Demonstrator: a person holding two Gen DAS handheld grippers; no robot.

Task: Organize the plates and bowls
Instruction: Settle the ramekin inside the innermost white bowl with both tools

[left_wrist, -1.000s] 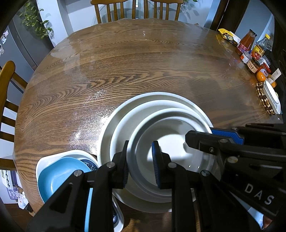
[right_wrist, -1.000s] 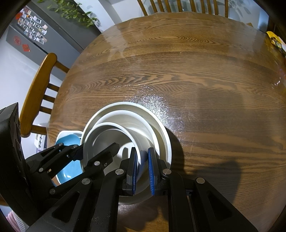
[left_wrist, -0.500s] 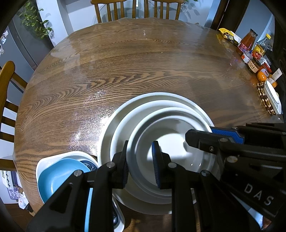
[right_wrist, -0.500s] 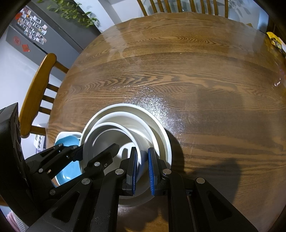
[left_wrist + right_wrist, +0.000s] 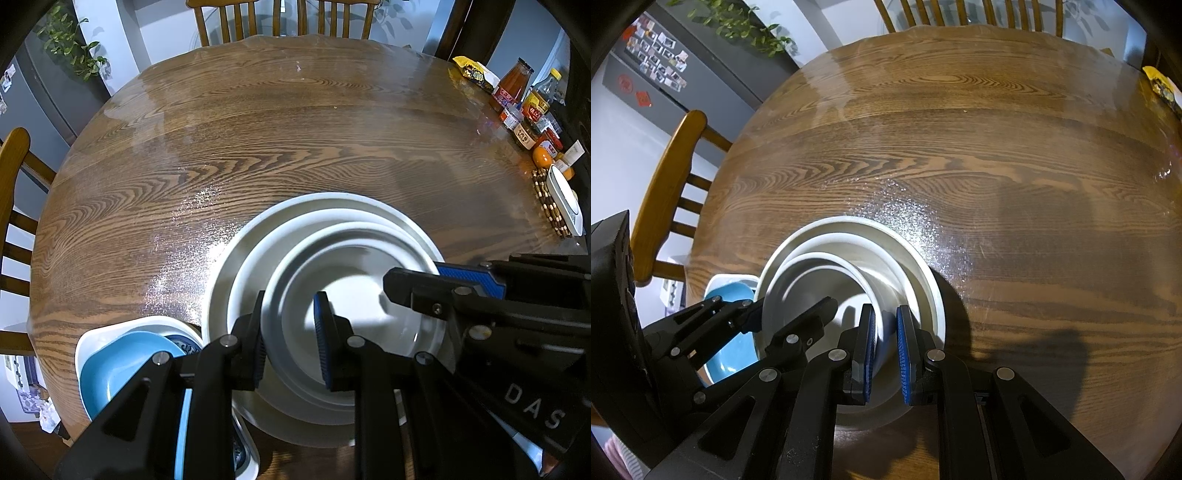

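White plate (image 5: 354,291) rim between both down-tilted grippers' fingers (image 5: 323,343)

Left claw (image 5: 289,338) angled steeply downward, black fingers (image 5: 249,347) with blue pads set a narrow gap apart, clamped across the left rim of the top white plate (image 5: 354,317). Right claw (image 5: 885,349) tilted down likewise, pads nearly together, pinching the plate's right rim. Seen from the right wrist, left claw (image 5: 790,314) reaching in from the lower left.
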